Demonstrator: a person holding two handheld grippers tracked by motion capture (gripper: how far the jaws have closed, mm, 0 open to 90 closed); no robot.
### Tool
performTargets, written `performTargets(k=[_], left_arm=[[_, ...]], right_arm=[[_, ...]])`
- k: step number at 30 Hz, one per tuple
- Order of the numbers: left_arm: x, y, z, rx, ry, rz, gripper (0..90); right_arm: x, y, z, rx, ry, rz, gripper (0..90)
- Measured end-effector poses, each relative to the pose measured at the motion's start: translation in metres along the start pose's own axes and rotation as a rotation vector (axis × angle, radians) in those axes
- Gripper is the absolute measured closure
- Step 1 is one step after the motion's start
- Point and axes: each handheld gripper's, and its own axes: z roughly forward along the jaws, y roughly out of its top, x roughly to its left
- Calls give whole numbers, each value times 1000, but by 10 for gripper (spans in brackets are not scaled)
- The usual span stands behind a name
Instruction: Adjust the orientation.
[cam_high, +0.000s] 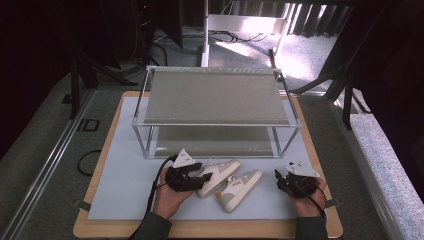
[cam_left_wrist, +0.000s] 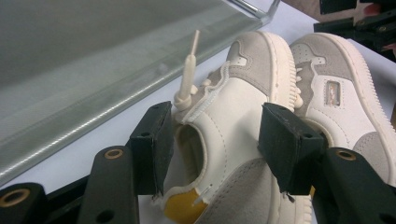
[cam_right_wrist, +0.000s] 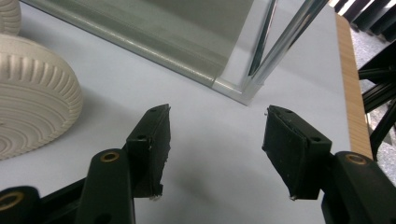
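Two small cream-and-grey suede sneakers lie side by side on the pale blue mat (cam_high: 125, 195), which covers a wooden board, in front of a two-tier clear-framed rack with grey shelves (cam_high: 215, 97). The left sneaker (cam_high: 218, 176) sits just beside the right sneaker (cam_high: 239, 189), toes pointing toward the rack. The left gripper (cam_high: 204, 176), black with a grey three-cornered plate, reaches the left sneaker's heel from the near left. The left gripper view adds what the high view cannot resolve: the jaws stand apart on either side of the heel collar, the sneaker (cam_left_wrist: 233, 130) between them, whether the pads touch its sides cannot be told; a knotted cream lace end (cam_left_wrist: 189, 77) stands upright and a yellow heel patch (cam_left_wrist: 180, 207) is visible. The right gripper (cam_high: 278, 181) rests at the mat's near right, well apart from the footwear. The right gripper view shows its jaws released over bare mat, a ribbed cream sole (cam_right_wrist: 32, 93) at the left edge, and the rack's metal corner post (cam_right_wrist: 275, 46) ahead.
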Motion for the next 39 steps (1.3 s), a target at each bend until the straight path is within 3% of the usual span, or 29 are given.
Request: performTargets(k=[7, 16, 21, 24, 26, 28, 29, 34, 39], left_arm=[[0, 0, 2, 7, -21, -6, 442], [1, -2, 4, 17, -87, -70, 451], [2, -1, 4, 31, -88, -87, 461], [3, 0, 4, 38, -89, -89, 464], [3, 0, 4, 40, -86, -86, 464], [3, 1, 3, 41, -79, -81, 468], [3, 1, 3, 41, -77, -81, 468], [4, 1, 3, 41, -82, -82, 502], [8, 0, 4, 35, -96, -102, 486]], right_arm=[[0, -1, 0, 1, -8, -4, 407], [0, -1, 0, 2, -17, -9, 404], [2, 0, -2, -9, -8, -7, 403], [6, 8, -17, -90, 66, 20, 396], [7, 10, -20, -103, 88, 27, 396], [14, 19, -31, -153, 154, 35, 396], [14, 19, -31, -153, 154, 35, 396], [27, 29, -37, -186, 248, 38, 386], [43, 33, -27, -163, 293, 13, 383]])
